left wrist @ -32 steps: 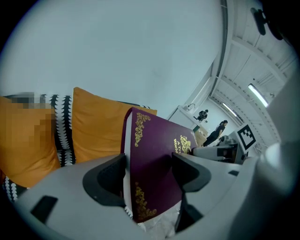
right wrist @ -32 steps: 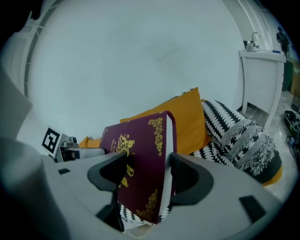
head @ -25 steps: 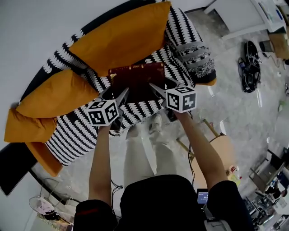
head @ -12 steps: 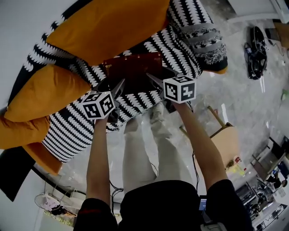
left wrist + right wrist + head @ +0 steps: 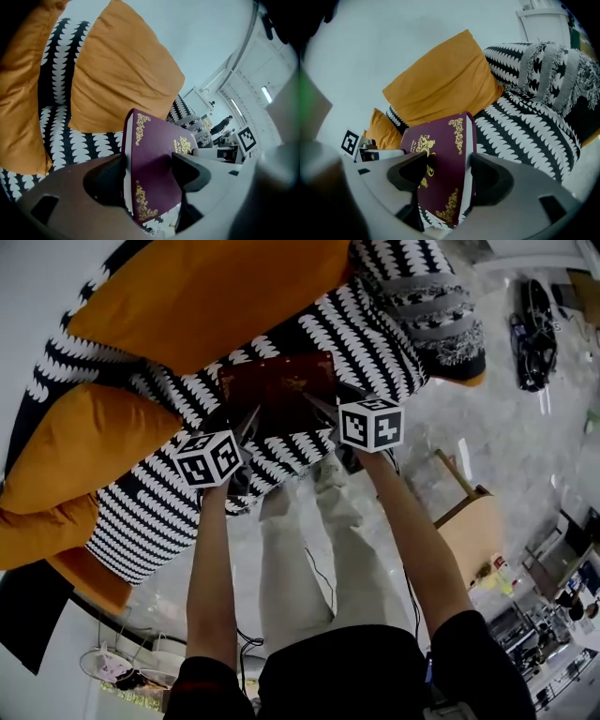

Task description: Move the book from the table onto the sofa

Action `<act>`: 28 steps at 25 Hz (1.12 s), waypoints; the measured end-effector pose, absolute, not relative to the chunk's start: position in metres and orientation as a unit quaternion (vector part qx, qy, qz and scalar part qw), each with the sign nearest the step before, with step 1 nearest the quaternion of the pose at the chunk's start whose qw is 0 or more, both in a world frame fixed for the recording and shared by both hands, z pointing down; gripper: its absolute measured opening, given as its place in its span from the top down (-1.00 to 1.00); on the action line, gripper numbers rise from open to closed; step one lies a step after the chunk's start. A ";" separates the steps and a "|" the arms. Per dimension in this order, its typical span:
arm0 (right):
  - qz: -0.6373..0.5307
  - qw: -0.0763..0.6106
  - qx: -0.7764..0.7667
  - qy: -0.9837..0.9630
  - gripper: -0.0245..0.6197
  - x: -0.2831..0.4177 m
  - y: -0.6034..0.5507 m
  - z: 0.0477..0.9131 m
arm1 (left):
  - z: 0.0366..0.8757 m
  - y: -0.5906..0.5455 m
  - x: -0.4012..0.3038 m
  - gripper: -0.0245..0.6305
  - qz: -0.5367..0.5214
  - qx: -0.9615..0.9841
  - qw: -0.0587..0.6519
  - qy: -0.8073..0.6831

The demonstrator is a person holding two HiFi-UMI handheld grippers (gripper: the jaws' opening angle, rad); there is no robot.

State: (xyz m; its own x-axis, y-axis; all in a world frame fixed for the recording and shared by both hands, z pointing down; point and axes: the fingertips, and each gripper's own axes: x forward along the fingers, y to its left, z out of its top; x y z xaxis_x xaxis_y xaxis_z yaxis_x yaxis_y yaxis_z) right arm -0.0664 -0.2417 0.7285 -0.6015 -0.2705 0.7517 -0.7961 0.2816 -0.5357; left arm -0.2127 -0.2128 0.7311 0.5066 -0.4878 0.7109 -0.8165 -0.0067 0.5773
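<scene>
The left gripper (image 5: 246, 423) and the right gripper (image 5: 323, 401), each clamped on 1 edge of the book (image 5: 277, 385), had sunk toward the sofa (image 5: 375, 334); the book hung low over its striped seat; setting down seemed near.

Both forearms are bare below dark sleeves and reach forward and down, side by side and nearly straight; the left arm (image 5: 211, 568) runs almost straight up the head view, while the right arm (image 5: 412, 549) slants in from the right toward the middle; each hand is hidden behind its marker cube, the left cube (image 5: 208, 457) sitting nearer the body than the right cube (image 5: 372, 424); the left claw (image 5: 249, 416) and the right claw (image 5: 311, 403) point down and forward, angled toward each other; each claw's jaws stand wide yet press on both faces of one book (image 5: 277, 385), the left claw at its left edge, the right claw at its right edge.
</scene>
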 end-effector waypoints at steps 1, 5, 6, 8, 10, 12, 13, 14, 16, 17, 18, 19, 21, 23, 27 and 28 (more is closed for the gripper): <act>0.483 0.273 0.356 -0.752 0.00 -0.067 -0.242 0.736 | 0.739 -0.213 -0.213 -0.05 0.156 0.692 0.524 -0.471; 0.491 0.276 0.361 -0.743 0.00 -0.066 -0.239 0.767 | 0.768 -0.213 -0.212 -0.05 0.162 0.696 0.519 -0.469; 0.494 0.277 0.361 -0.741 0.00 -0.066 -0.238 0.775 | 0.775 -0.213 -0.212 -0.05 0.165 0.697 0.517 -0.468; 0.497 0.280 0.363 -0.736 0.00 -0.067 -0.236 0.788 | 0.787 -0.212 -0.214 -0.05 0.171 0.698 0.515 -0.467; 0.498 0.284 0.367 -0.733 0.00 -0.067 -0.233 0.797 | 0.796 -0.211 -0.214 -0.05 0.177 0.698 0.514 -0.466; 0.501 0.287 0.370 -0.728 0.00 -0.067 -0.229 0.804 | 0.802 -0.208 -0.214 -0.05 0.183 0.698 0.513 -0.464; 0.503 0.289 0.370 -0.726 0.00 -0.067 -0.228 0.807 | 0.803 -0.207 -0.214 -0.05 0.186 0.698 0.514 -0.463; 0.504 0.292 0.370 -0.724 0.00 -0.068 -0.226 0.808 | 0.804 -0.206 -0.215 -0.05 0.186 0.697 0.515 -0.462; 0.501 0.299 0.370 -0.723 0.00 -0.070 -0.225 0.810 | 0.805 -0.207 -0.218 -0.05 0.184 0.696 0.520 -0.460; 0.498 0.303 0.371 -0.723 -0.02 -0.070 -0.225 0.811 | 0.806 -0.207 -0.219 -0.05 0.182 0.694 0.522 -0.461; 0.495 0.307 0.374 -0.722 -0.03 -0.069 -0.224 0.812 | 0.809 -0.206 -0.221 -0.05 0.183 0.690 0.525 -0.463; 0.492 0.309 0.377 -0.721 -0.10 -0.068 -0.224 0.813 | 0.812 -0.205 -0.224 -0.05 0.186 0.685 0.527 -0.468; 0.491 0.310 0.381 -0.719 -0.10 -0.064 -0.223 0.814 | 0.817 -0.201 -0.231 -0.06 0.191 0.675 0.530 -0.477; 0.488 0.311 0.383 -0.720 -0.10 -0.061 -0.224 0.813 | 0.820 -0.197 -0.234 -0.06 0.196 0.672 0.529 -0.480; 0.481 0.318 0.378 -0.724 -0.10 -0.058 -0.224 0.810 | 0.821 -0.190 -0.235 -0.06 0.217 0.674 0.526 -0.470; 0.481 0.317 0.377 -0.725 -0.10 -0.058 -0.223 0.809 | 0.821 -0.188 -0.235 -0.06 0.226 0.676 0.523 -0.467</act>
State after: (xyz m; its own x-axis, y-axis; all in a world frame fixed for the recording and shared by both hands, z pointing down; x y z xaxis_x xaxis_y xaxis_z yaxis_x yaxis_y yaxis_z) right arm -0.0579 -0.2230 0.8088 -0.5139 -0.2418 0.8230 -0.8524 0.2520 -0.4582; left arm -0.2351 -0.1879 0.8211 0.4616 -0.3954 0.7941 -0.8680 -0.0167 0.4962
